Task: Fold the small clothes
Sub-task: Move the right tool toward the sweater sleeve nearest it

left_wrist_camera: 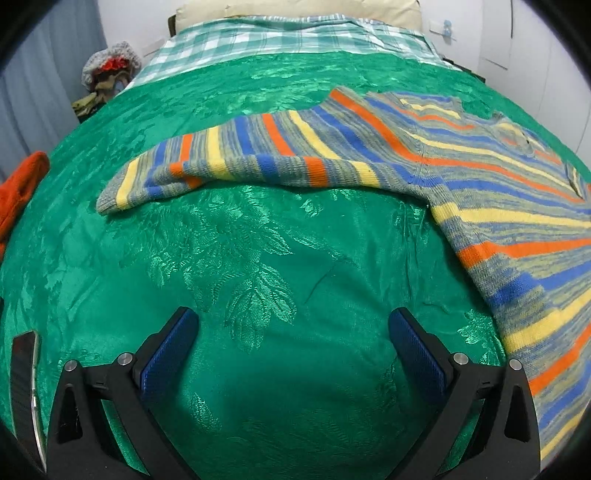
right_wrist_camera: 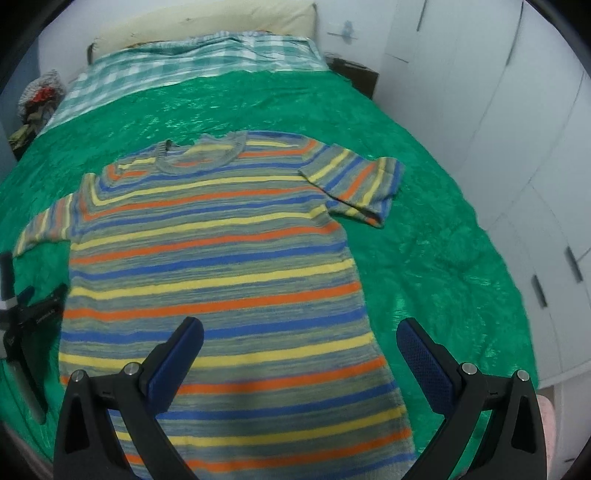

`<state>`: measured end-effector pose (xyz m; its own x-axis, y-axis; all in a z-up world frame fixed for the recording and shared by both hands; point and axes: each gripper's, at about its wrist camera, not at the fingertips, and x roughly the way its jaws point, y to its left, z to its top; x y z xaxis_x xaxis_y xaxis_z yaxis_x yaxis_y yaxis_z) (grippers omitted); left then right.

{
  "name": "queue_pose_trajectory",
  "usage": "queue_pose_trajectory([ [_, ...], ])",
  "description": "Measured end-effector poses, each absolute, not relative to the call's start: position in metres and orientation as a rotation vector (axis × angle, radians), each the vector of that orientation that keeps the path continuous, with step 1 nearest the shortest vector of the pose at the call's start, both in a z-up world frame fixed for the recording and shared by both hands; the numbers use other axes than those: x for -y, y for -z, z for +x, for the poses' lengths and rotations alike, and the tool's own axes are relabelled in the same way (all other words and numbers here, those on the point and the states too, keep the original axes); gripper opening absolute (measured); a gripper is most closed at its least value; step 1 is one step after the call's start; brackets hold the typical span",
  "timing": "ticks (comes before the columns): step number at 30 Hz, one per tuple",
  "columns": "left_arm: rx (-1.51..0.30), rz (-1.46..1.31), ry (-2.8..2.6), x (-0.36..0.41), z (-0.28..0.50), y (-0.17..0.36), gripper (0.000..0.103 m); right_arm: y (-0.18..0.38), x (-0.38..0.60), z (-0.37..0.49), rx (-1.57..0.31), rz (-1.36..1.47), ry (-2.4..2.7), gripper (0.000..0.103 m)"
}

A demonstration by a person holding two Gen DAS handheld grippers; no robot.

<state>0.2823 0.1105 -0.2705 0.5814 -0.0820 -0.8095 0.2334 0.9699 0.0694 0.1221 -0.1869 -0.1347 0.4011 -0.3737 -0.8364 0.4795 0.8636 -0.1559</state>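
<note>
A striped knit sweater (right_wrist_camera: 214, 266) in grey, blue, yellow and orange lies flat and face up on the green bedspread (right_wrist_camera: 424, 258), neck away from me, both short sleeves spread out. In the left wrist view its left sleeve (left_wrist_camera: 236, 162) stretches across the middle and its body (left_wrist_camera: 517, 229) runs off the right side. My left gripper (left_wrist_camera: 293, 325) is open and empty above bare bedspread, short of the sleeve. My right gripper (right_wrist_camera: 301, 336) is open and empty above the sweater's lower right part. The left gripper (right_wrist_camera: 26, 314) also shows at the left edge of the right wrist view.
A green checked blanket (left_wrist_camera: 280, 40) and a cream pillow (left_wrist_camera: 295, 9) lie at the head of the bed. An orange cloth (left_wrist_camera: 22, 184) sits at the left edge of the bed. A pile of clothes (left_wrist_camera: 107, 70) stands beside the bed at far left. White cupboards (right_wrist_camera: 517, 110) line the right side.
</note>
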Motion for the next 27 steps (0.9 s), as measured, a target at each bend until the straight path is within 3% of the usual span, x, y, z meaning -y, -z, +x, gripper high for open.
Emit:
queue_pose_trajectory([
  [27,-0.933,0.178,0.188,-0.11,0.285,0.27,0.103,0.095,0.169,0.108,-0.89,0.079,0.611,0.103],
])
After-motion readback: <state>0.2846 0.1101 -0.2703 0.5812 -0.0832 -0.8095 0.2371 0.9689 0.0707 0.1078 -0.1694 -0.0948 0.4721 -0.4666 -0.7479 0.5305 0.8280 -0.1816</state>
